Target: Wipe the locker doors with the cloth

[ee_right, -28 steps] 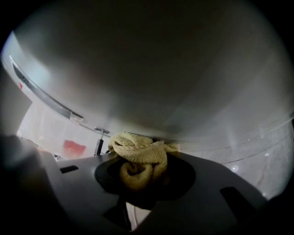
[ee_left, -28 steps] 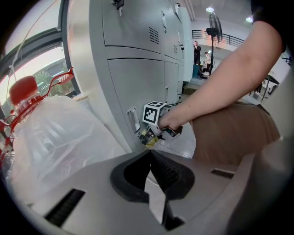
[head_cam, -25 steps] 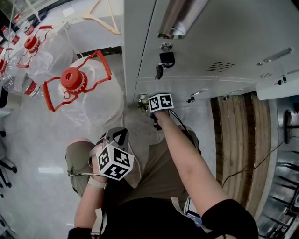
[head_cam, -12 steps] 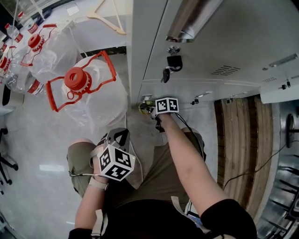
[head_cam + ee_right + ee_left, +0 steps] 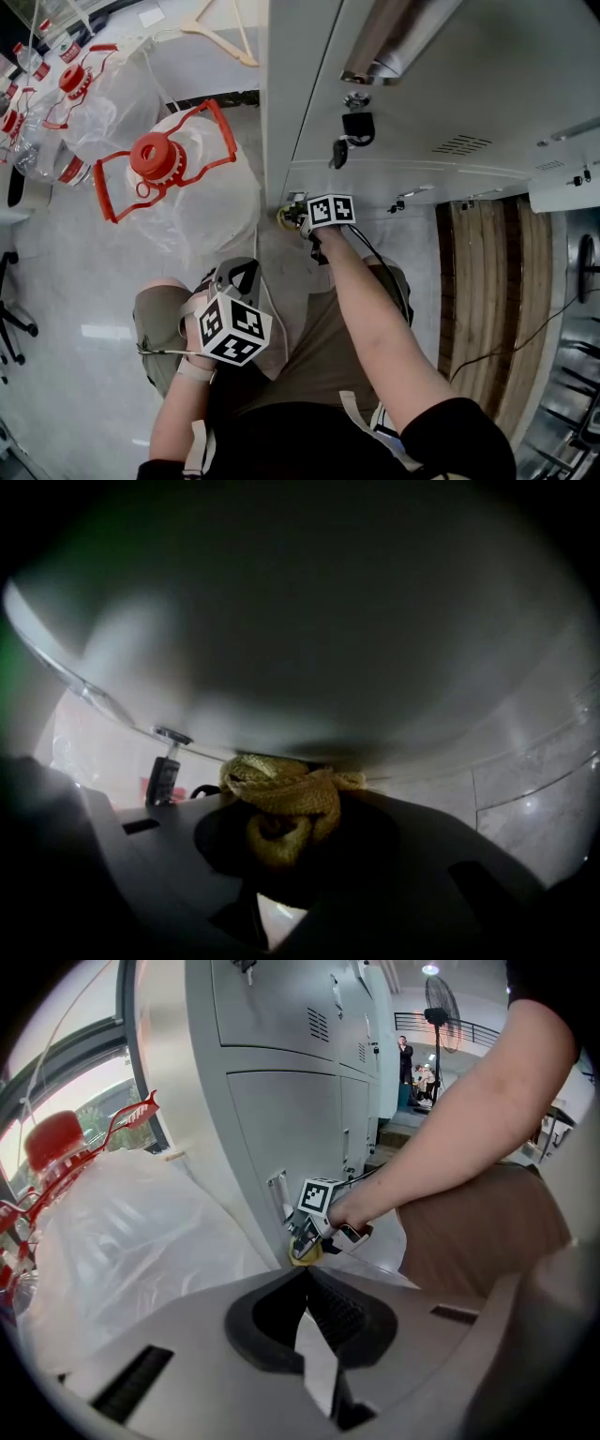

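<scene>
A bunched yellow cloth (image 5: 279, 803) sits between my right gripper's (image 5: 281, 832) jaws, which are shut on it, and its top presses against the grey locker door (image 5: 328, 621). In the head view that gripper (image 5: 294, 214) holds the cloth (image 5: 284, 217) low on the bottom locker door (image 5: 375, 180), near its left edge. The left gripper view shows the same contact: right gripper (image 5: 309, 1232), cloth (image 5: 305, 1255), door (image 5: 281, 1119). My left gripper (image 5: 241, 267) stays back by the person's knee. Its jaws (image 5: 305, 1274) are shut on nothing.
Big clear water bottles (image 5: 155, 159) with red caps and handles, wrapped in plastic, stand on the floor left of the lockers. A padlock with a key (image 5: 354, 127) hangs on the door above. A wooden bench (image 5: 478, 281) and a cable lie to the right.
My right gripper has slid the cloth slightly left along the bottom door. The left gripper has not moved. The head view has shifted a little.
</scene>
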Action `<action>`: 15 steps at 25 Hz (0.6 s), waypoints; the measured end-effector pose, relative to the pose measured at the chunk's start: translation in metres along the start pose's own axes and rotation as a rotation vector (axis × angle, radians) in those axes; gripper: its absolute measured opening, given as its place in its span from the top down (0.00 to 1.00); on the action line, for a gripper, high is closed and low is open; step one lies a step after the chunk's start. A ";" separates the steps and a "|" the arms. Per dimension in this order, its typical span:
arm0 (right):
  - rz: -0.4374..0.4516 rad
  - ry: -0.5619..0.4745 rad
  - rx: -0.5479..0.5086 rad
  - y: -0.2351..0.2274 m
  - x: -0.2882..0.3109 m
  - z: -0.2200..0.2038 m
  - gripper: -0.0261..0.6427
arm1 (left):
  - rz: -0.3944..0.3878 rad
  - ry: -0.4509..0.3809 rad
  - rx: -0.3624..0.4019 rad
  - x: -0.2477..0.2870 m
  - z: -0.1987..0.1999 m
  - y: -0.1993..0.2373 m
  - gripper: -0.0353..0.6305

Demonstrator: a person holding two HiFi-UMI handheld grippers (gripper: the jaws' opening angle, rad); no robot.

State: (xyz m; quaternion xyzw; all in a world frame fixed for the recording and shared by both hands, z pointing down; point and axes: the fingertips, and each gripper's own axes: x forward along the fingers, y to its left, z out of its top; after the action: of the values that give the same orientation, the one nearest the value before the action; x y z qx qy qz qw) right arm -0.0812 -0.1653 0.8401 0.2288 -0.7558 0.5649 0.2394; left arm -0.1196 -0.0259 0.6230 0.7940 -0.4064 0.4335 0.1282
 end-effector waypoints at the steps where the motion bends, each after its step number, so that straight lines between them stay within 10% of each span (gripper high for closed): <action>1: -0.013 0.004 -0.002 -0.001 0.001 0.000 0.77 | 0.002 0.001 -0.002 0.000 -0.001 0.001 0.93; 15: -0.199 0.000 0.009 -0.032 -0.013 -0.001 0.77 | 0.000 0.015 0.001 0.004 -0.002 -0.001 0.93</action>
State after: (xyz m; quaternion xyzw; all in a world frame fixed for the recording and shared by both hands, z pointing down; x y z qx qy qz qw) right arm -0.0509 -0.1718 0.8558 0.3041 -0.7269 0.5414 0.2933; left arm -0.1187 -0.0260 0.6279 0.7909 -0.4052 0.4395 0.1308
